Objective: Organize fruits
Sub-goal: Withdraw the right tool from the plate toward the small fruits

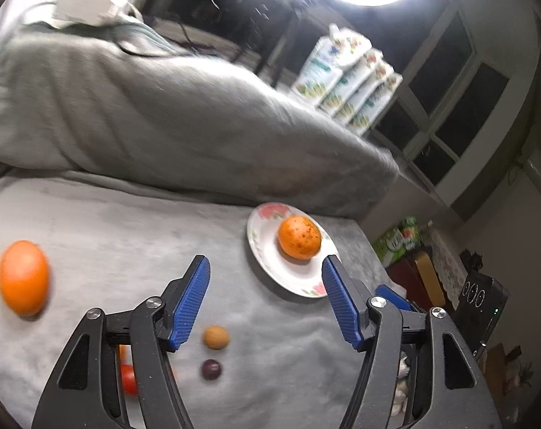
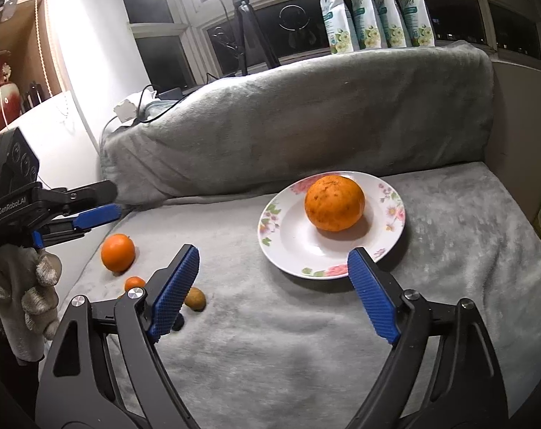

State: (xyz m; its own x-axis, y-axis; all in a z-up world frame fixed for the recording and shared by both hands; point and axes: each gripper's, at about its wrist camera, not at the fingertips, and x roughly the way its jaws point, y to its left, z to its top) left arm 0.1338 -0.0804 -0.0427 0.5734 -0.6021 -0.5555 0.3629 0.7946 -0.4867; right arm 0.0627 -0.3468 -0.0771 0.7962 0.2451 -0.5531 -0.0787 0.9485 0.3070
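both the left gripper (image 1: 266, 271) and right gripper (image 2: 274, 264) hang spread and empty, so the round orange (image 2: 117, 252) may roll off the soft blanket (image 2: 306, 339) if nudged before reaching the plate (image 2: 392, 193).

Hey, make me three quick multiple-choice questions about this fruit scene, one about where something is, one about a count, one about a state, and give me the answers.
1. Where is the speckled orange?
A. on the flowered plate
B. on the grey blanket beside the plate
C. held in a hand-held gripper

2. How many fruits lie on the plate?
A. three
B. one
C. none

3. How does the right hand-held gripper stand?
A. shut on an orange
C. shut and empty
B. open and empty

Answers:
1. A, the speckled orange rests inside the plate's rim in both views.
2. B, only that orange is on it; the smooth orange, the small orange fruit, the brownish fruit and the dark fruit lie on the grey blanket.
3. B, its blue fingers are spread wide with nothing between them.
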